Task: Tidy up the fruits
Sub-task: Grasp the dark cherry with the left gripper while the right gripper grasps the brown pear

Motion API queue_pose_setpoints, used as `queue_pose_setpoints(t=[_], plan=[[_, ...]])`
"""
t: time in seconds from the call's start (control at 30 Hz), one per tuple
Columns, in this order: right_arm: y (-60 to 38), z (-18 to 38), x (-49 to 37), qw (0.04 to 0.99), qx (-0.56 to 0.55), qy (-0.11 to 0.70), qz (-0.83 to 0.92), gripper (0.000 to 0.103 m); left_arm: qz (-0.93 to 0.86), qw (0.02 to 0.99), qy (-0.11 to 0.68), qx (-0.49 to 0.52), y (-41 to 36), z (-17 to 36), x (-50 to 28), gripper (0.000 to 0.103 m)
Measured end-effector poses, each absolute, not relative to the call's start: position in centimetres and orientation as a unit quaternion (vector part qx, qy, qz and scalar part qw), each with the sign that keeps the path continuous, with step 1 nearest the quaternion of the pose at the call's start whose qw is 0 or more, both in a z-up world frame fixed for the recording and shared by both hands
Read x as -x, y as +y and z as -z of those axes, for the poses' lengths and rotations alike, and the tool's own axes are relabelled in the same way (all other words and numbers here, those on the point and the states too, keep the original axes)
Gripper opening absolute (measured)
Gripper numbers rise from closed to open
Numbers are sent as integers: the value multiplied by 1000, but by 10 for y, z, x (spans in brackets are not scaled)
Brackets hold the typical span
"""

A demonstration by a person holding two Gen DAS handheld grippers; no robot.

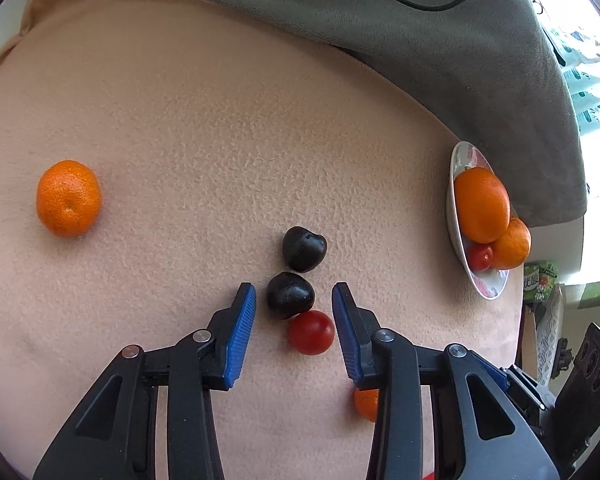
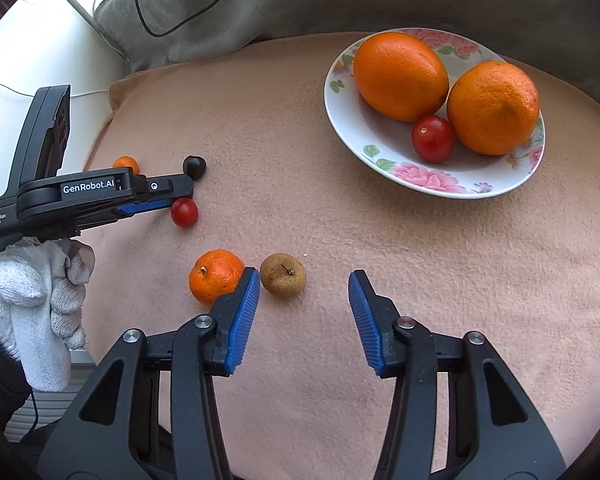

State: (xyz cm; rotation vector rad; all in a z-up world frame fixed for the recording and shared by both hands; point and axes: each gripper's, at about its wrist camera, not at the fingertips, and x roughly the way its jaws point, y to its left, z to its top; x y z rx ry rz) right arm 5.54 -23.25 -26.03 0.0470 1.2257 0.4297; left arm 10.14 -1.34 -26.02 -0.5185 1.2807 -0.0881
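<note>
Your left tool (image 1: 294, 300) stands open around the dark fruit (image 1: 290, 295); it's smooth, soft, so pinch its middle gently.

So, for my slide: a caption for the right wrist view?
Open right gripper beside small brown fruit; floral white plate holds two oranges and a tomato.
</note>
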Motion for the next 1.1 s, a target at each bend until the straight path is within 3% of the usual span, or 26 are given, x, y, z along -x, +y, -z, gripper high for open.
queue_pose_setpoints(t=[0.37, 0.67, 1.1], plan=[[-222, 264, -65, 792, -15, 572, -212, 47, 38, 763, 596, 249, 0, 263, -103, 24], [-214, 269, -70, 782, -10, 582, -223, 36, 38, 763, 594, 253, 5, 261, -103, 23], [-209, 277, -69, 773, -1, 591, -232, 30, 39, 769, 592, 238, 0, 259, -102, 22]])
